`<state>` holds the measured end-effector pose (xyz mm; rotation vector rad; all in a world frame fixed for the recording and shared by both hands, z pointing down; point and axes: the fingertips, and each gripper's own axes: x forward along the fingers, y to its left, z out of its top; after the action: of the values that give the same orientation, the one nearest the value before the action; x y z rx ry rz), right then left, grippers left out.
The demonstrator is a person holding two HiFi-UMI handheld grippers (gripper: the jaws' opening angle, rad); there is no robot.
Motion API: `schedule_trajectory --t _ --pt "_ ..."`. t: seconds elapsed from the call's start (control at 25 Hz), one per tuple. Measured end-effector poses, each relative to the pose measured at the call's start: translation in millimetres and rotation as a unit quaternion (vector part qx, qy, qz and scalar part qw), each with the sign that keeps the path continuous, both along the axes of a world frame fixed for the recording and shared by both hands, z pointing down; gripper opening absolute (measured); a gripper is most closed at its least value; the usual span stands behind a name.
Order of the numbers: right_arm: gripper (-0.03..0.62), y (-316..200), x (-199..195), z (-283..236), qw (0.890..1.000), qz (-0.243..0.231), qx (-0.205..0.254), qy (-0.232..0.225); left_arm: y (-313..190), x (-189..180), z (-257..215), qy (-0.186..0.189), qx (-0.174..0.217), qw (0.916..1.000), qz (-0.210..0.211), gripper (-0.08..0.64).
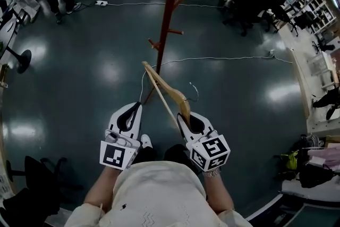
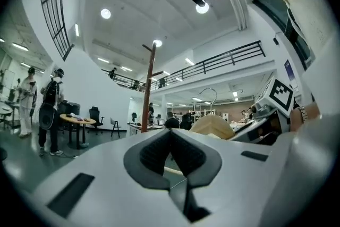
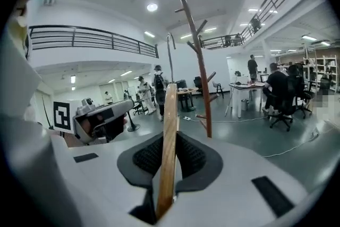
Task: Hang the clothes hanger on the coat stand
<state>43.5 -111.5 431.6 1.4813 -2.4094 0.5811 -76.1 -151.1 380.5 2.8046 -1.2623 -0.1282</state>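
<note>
1. Lower left of centre in the head view is the left white two-jaw gripper with black pads (image 1: 138, 106). In the left gripper view (image 2: 170, 133) its jaws are pressed together at the tips with nothing between the pads. It lies just left of the hanger.
2. At the centre of the head view is the pale wooden clothes hanger with a thin metal hook (image 1: 182, 99). It slants from an upper-left end down to the right gripper. In the left gripper view its rounded shoulder (image 2: 212, 126) shows right of centre.
3. The reddish-brown wooden coat stand with short pegs (image 1: 171, 8) rises through the upper centre of the head view from the dark glossy floor (image 1: 95, 72). In the right gripper view the stand (image 3: 202, 87) is beyond the hanger, which is on no peg.
4. Lower right of centre is the right white gripper (image 1: 180, 116). In its own view (image 3: 169, 135) the jaws are clamped on the hanger's wooden bar (image 3: 170, 109), which stands nearly upright between the pads.
5. A thin white cable (image 1: 223, 57) crosses the floor at right of centre.
</note>
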Motion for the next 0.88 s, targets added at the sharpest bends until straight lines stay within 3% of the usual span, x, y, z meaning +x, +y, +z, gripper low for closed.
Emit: schedule_trajectory --t 0.44,0.88 --pt "0.067 -70 0 -1 0.998 -0.055 0.000 -0.033 -43 7 15 -0.037 -0.006 0.9991 -0.018 0.012" --pt "0.067 -198 39 -44 0.987 -0.155 0.034 -0.021 -121 36 -4 -0.041 0.004 0.9924 -0.116 0.012"
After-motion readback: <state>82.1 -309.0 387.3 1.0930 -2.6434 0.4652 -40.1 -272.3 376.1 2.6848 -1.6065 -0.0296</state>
